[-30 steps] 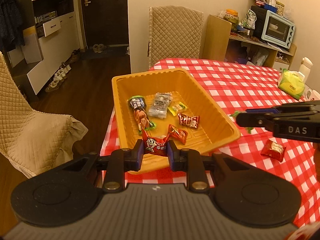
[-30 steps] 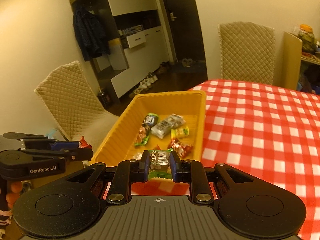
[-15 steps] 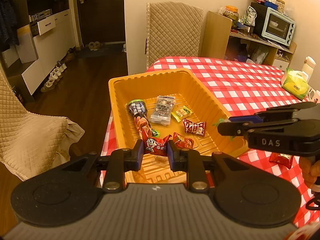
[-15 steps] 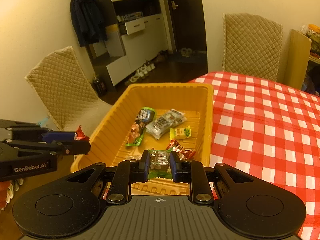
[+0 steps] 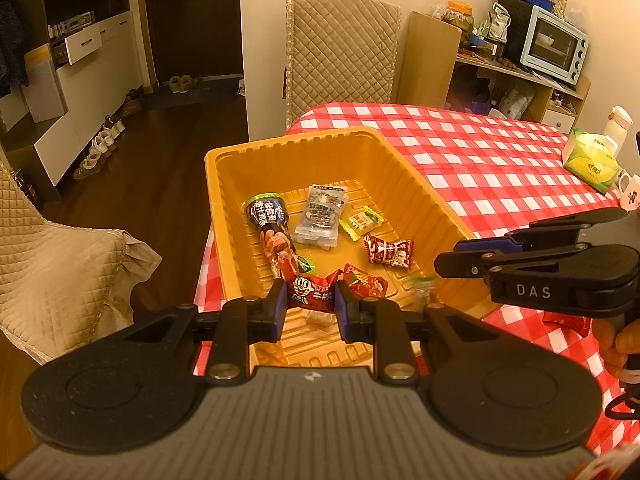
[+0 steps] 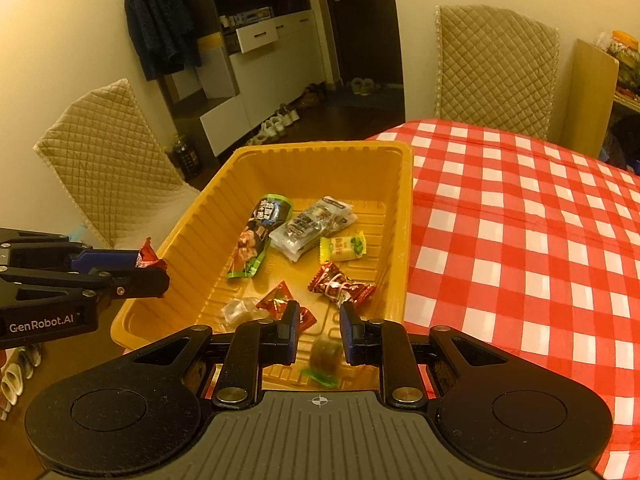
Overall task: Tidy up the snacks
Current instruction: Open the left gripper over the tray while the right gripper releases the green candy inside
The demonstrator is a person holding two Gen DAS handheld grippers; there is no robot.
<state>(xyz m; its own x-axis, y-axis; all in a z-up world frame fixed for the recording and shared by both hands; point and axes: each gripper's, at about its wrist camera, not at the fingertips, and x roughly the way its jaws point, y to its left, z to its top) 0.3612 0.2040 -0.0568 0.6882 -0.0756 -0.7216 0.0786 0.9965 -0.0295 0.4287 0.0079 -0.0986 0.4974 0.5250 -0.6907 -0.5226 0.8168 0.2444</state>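
My left gripper (image 5: pixel 310 290) is shut on a red snack packet (image 5: pixel 311 300) just over the near end of the yellow tray (image 5: pixel 288 140). From the right wrist that packet (image 6: pixel 148 256) sticks out of the left gripper (image 6: pixel 162 276) beside the tray's (image 6: pixel 320 146) left wall. My right gripper (image 6: pixel 320 312) hangs over the tray's near right corner, jaws close together with nothing pinched. The brown-and-green candy (image 6: pixel 323 360) is a blur below them; the left wrist view shows that candy (image 5: pixel 420 290) under the right gripper (image 5: pixel 444 261). Several snacks lie in the tray.
The tray sits at the corner of a red-checked tablecloth (image 6: pixel 520 220). One red snack (image 5: pixel 568 322) lies on the cloth behind the right gripper. A green tissue pack (image 5: pixel 592 160) and a mug stand at the far right. Padded chairs (image 6: pixel 104 160) flank the table.
Both grippers have come further over the tray. The brown-and-green candy, pinched in the right gripper before, has slipped out and is dropping. The left gripper still holds its red packet.
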